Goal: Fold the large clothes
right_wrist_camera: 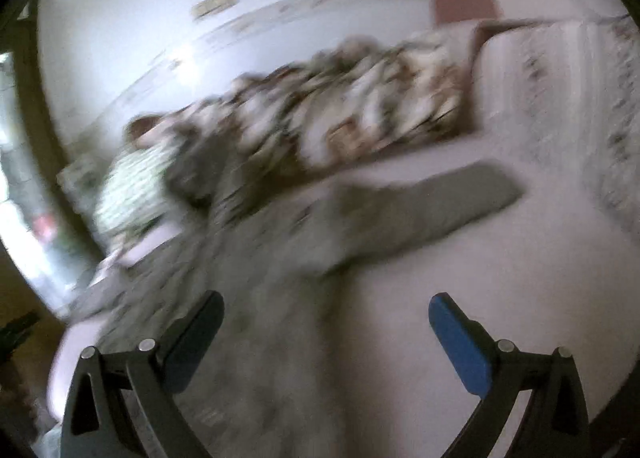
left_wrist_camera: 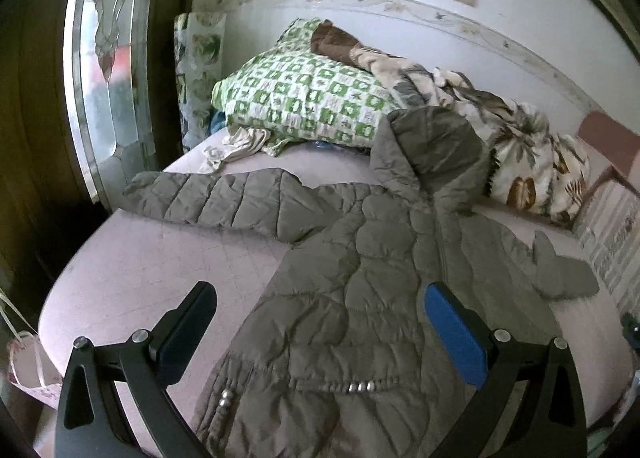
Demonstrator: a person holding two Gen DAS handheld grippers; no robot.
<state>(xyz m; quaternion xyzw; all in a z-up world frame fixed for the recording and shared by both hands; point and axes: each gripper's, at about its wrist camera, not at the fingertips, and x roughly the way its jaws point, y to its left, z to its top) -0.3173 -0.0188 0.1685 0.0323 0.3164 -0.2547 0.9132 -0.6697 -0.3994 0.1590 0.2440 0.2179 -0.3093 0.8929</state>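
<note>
A grey-brown quilted hooded jacket (left_wrist_camera: 360,278) lies spread flat on the pink bed (left_wrist_camera: 140,266), zip up, hood (left_wrist_camera: 432,145) toward the wall. One sleeve (left_wrist_camera: 208,197) stretches left, the other (left_wrist_camera: 560,270) points right. My left gripper (left_wrist_camera: 320,298) hovers open above the jacket's lower body, holding nothing. In the blurred right wrist view the same jacket (right_wrist_camera: 280,278) shows with its right sleeve (right_wrist_camera: 432,201) stretched out. My right gripper (right_wrist_camera: 326,310) is open over the jacket's right side and the bare sheet, with nothing between its fingers.
A green checked pillow (left_wrist_camera: 304,97) and a leaf-patterned blanket (left_wrist_camera: 520,153) are piled along the wall behind the hood. A patterned headboard cushion (right_wrist_camera: 560,105) borders the bed's right end. A glass-panelled door (left_wrist_camera: 108,69) stands left, and a bag (left_wrist_camera: 28,370) sits by the bed's left edge.
</note>
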